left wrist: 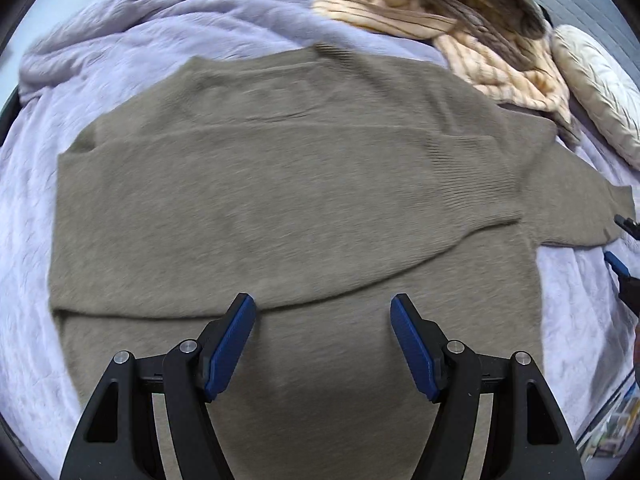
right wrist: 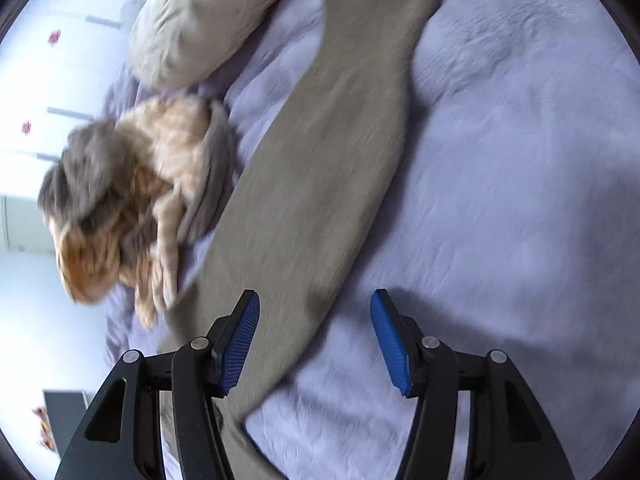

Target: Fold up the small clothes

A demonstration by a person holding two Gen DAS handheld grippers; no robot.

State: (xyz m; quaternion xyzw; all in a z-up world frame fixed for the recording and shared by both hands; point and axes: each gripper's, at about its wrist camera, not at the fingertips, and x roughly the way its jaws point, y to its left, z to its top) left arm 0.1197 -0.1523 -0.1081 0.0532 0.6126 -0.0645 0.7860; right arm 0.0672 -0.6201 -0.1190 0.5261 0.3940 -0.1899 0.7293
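Note:
An olive-brown knit sweater (left wrist: 288,184) lies flat on a lavender fuzzy blanket (left wrist: 104,64). One sleeve is folded across its chest, with the ribbed cuff (left wrist: 480,184) at the right. My left gripper (left wrist: 323,320) is open and empty above the sweater's lower body. In the right wrist view the other sleeve (right wrist: 332,148) lies stretched out straight on the blanket (right wrist: 500,160). My right gripper (right wrist: 315,320) is open and empty above the near part of that sleeve. Its fingertips (left wrist: 618,264) show at the right edge of the left wrist view.
A crumpled cream-and-brown striped garment (left wrist: 452,12) lies beyond the sweater; it also shows in the right wrist view (right wrist: 132,208). A beige pillow (left wrist: 596,88) lies at the far right, also in the right wrist view (right wrist: 200,12). White cabinets (right wrist: 48,80) stand beyond the bed.

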